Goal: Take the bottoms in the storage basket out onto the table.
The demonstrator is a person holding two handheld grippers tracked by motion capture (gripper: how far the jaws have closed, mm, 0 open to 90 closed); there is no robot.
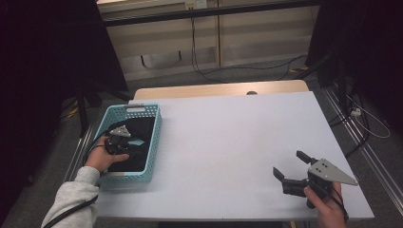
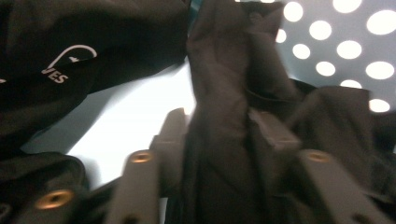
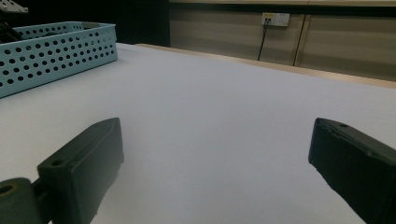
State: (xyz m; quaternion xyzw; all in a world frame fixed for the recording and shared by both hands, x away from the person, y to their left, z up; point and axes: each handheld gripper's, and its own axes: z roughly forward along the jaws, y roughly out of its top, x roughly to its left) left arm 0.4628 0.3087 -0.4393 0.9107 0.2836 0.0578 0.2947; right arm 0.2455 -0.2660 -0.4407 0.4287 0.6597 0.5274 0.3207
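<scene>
Over on the left, the left gripper is down inside the pale blue perforated plastic basket, its jaws pinching a raised fold of the black fabric garment that lies bundled in there. Only a narrow ridge of cloth sits between the pads, so a lift could let it slide free, or drag the light basket along if the garment snags a wall. Across the white table, the right gripper waits, jaws spread wide, nothing between them.

On the black garment there is a white print: the letters "VES" under a curved line; the rest is hidden by folds.
</scene>
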